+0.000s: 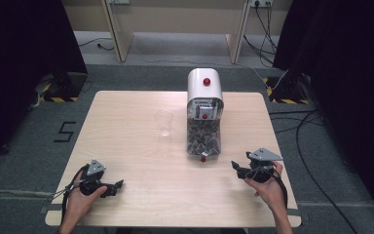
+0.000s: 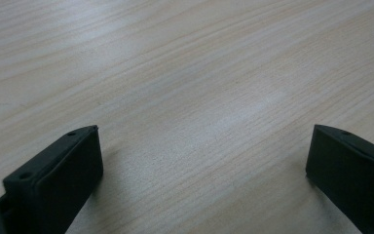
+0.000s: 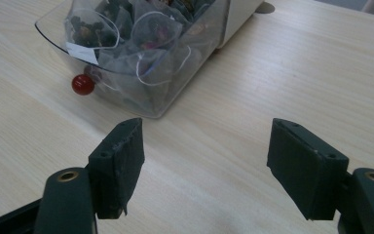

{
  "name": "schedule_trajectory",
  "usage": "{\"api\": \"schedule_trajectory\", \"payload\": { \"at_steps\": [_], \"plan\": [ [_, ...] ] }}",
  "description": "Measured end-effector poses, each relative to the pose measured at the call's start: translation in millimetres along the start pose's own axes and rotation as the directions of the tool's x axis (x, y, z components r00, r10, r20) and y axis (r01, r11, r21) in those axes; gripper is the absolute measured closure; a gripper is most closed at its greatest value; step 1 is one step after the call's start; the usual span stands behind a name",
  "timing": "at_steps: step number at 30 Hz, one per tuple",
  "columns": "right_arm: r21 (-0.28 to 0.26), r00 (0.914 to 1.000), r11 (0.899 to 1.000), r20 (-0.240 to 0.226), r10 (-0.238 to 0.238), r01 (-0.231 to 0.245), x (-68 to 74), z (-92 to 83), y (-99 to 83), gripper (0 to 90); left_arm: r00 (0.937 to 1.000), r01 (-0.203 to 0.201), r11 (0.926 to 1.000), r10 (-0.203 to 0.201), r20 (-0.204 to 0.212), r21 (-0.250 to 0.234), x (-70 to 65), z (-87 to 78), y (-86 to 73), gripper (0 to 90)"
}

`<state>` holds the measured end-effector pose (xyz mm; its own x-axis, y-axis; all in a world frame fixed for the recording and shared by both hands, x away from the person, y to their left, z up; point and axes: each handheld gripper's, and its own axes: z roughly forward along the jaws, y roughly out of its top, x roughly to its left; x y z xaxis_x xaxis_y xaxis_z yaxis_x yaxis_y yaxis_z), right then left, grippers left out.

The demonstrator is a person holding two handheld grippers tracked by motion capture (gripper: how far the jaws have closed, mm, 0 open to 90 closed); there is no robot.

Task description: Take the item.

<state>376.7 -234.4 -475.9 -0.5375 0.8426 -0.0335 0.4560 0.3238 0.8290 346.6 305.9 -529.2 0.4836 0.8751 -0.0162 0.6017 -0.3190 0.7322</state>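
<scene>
We see our right gripper (image 3: 204, 161) with its black jaws wide apart above a pale wooden table (image 3: 316, 73). Just beyond them lies a clear dispenser drawer (image 3: 141, 53) of tea bags, a red knob (image 3: 83, 84) at its front.

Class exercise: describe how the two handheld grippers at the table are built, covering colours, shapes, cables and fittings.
Both are black. The left gripper and right gripper each carry a grey three-cornered plate on top. A cable trails from each. Their fingers are blocky black slabs with small screw holes.
</scene>
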Motion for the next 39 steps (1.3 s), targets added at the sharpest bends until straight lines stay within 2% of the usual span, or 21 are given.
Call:
{"api": "schedule_trajectory", "payload": {
  "at_steps": [21,29,39],
  "plan": [
    [-0.069,0.9990,0.997,-0.032,-0.031,0.029,16.0,-0.8,27.9,33.5,1.0000,-0.001,1.0000,0.001,0.000,0.001,0.1,-0.1,0.0,0.0],
    [-0.097,0.9968,0.994,-0.058,-0.054,0.048,27.7,2.6,40.6,36.1,1.0000,0.000,1.0000,0.000,0.000,0.000,0.0,0.0,0.0,0.0],
    [-0.110,0.9901,0.991,-0.112,-0.085,0.073,43.9,16.0,53.0,39.4,1.0000,-0.001,1.0000,0.001,0.000,0.001,0.1,-0.1,0.0,0.0]
  ]
}}
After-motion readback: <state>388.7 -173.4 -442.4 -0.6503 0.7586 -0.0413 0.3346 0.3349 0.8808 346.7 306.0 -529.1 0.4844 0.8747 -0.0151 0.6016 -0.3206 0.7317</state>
